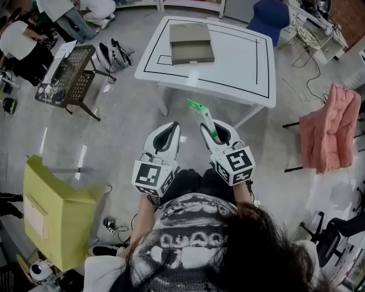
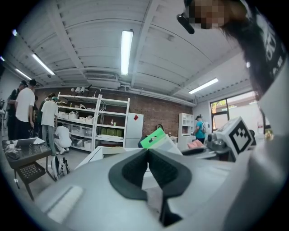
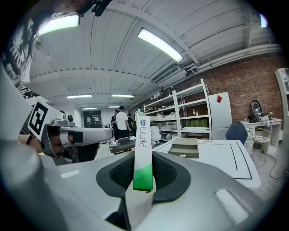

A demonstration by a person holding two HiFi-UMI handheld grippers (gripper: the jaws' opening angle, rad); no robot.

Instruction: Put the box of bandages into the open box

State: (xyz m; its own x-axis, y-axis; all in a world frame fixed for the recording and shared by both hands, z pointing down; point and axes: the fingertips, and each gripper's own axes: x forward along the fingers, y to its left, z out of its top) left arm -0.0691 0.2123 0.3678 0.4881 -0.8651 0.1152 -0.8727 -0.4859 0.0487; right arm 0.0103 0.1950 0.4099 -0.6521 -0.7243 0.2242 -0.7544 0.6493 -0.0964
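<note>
The box of bandages (image 1: 201,112), slim, white with a green end, stands edge-on between the pads of my right gripper (image 1: 207,123), which is shut on it. The right gripper view has the box (image 3: 142,153) upright between the jaws of the right gripper (image 3: 143,168). My left gripper (image 1: 171,128) is beside it, shut with nothing in it; in its own view the left gripper's (image 2: 147,152) pads touch. The open box (image 1: 191,43), grey-brown, lies on the white table (image 1: 239,57) ahead, well beyond both grippers. It shows flat on the table (image 3: 226,158) as the open box (image 3: 184,147).
A black mesh cart (image 1: 68,74) stands to the left, a yellow cardboard box (image 1: 51,217) near left, a pink-draped chair (image 1: 331,128) right, a blue chair (image 1: 268,17) behind the table. Grey floor lies between me and the table. People stand by shelves (image 2: 83,122).
</note>
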